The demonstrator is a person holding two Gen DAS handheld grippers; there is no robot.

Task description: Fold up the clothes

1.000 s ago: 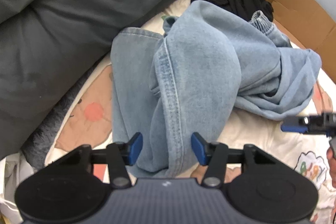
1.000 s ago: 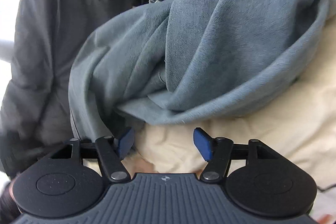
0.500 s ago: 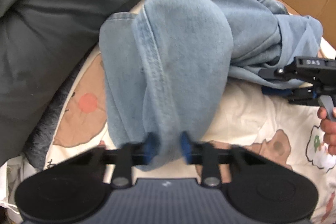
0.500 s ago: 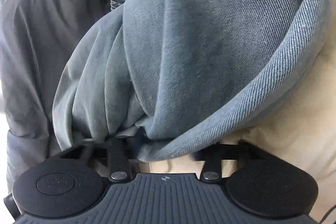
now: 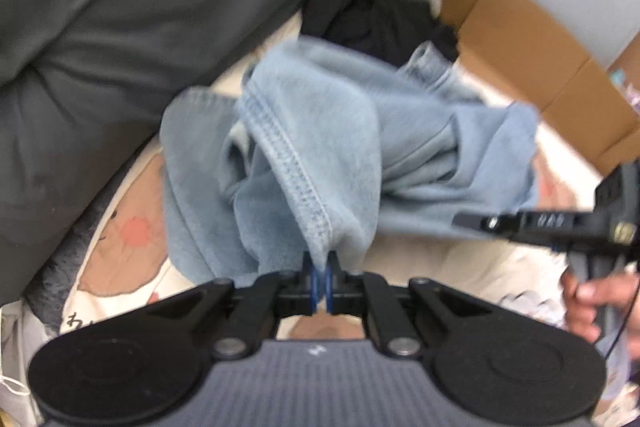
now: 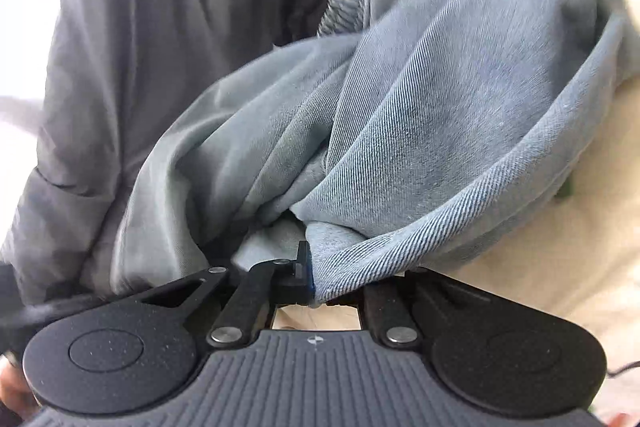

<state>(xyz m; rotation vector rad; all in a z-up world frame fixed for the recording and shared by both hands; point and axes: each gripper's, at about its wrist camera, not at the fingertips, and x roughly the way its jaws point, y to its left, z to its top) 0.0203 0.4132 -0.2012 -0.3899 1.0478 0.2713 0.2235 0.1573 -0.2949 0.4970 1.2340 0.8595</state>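
Left tongs (image 5: 320, 281): closed on the hem end of the jeans (image 5: 320, 131), right where the stitched side seam runs down into the blue pads.
Right tongs (image 6: 310, 277): also clamped on the jeans (image 6: 400, 131), pinching a rolled denim edge; only the left pad shows, the cloth covers the other. In my left view these tongs (image 5: 472, 221) reach in from the right, with my hand (image 5: 596, 307) on the handle.
Where the jeans are: bunched in a heap on the bed, over the cartoon-print sheet (image 5: 132, 239), hanging in twisted folds between my two grips. Not flat, and no neat fold shows.
Step in hand: I judge this is getting hold of the garment at two points so it can be drawn out straight.
Next move calls for: pulling my two grips apart and lifting enough for the twisted legs to fall free, keeping both pinches firm because denim is heavy and may slip out of a narrow bite. Which part my right tongs hold I cannot tell, so the cloth may need a re-grip.
Count: one pair of jeans, two tongs, one dark grey duvet (image 5: 120, 27), one black garment (image 5: 380, 23) behind the jeans, one cardboard box (image 5: 520, 39).
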